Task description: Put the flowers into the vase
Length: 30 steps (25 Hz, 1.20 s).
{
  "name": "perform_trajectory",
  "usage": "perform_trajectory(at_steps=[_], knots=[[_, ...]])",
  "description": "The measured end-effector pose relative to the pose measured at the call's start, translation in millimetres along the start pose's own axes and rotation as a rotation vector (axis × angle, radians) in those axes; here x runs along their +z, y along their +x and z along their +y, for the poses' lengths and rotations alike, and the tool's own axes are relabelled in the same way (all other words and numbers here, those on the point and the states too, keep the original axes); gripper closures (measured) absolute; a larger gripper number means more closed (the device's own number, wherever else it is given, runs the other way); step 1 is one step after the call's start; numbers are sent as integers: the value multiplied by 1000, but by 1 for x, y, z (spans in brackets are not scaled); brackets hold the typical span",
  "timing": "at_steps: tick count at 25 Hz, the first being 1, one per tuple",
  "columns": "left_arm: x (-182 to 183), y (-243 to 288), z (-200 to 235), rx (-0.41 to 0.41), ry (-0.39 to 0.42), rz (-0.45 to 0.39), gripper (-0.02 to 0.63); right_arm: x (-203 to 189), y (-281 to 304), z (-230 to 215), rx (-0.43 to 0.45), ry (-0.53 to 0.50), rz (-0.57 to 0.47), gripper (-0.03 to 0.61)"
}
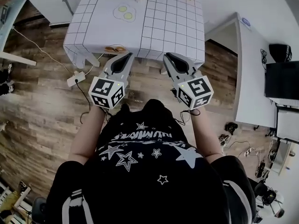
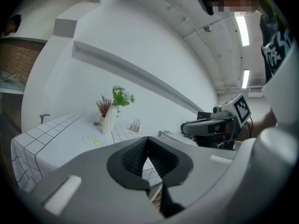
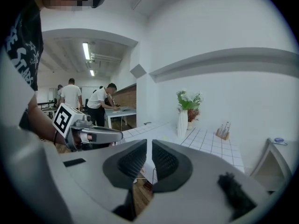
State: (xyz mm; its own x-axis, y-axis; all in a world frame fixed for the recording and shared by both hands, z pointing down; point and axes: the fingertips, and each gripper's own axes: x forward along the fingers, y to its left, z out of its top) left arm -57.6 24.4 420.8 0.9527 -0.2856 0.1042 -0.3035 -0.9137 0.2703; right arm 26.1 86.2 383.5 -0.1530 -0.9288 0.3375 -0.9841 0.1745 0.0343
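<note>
A white ribbed vase (image 2: 110, 119) stands on the far part of the grid-patterned table (image 1: 173, 27), with green and white flowers (image 2: 122, 96) in it and a pot of reddish dried stems (image 2: 103, 107) just behind. The right gripper view shows the same vase (image 3: 182, 123) and flowers (image 3: 188, 100). Both grippers are held side by side just short of the table's near edge, well away from the vase. My left gripper (image 1: 127, 56) is shut with nothing in it. My right gripper (image 1: 167, 56) has its jaws a narrow gap apart, empty.
Two fried-egg mats (image 1: 124, 12) lie on the table, a small brown item (image 1: 115, 48) sits at its near edge, and a small holder (image 3: 223, 130) stands near the wall. A white desk (image 1: 252, 69) is at the right. A power strip (image 1: 75, 80) lies on the wood floor. People (image 3: 100, 104) stand at a far counter.
</note>
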Motion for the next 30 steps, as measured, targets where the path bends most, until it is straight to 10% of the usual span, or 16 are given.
perform_trajectory(at_steps=[30], knots=[[-21,62,-226,152,152,-21,604,-60,-185,-101,133,75,-122,566]])
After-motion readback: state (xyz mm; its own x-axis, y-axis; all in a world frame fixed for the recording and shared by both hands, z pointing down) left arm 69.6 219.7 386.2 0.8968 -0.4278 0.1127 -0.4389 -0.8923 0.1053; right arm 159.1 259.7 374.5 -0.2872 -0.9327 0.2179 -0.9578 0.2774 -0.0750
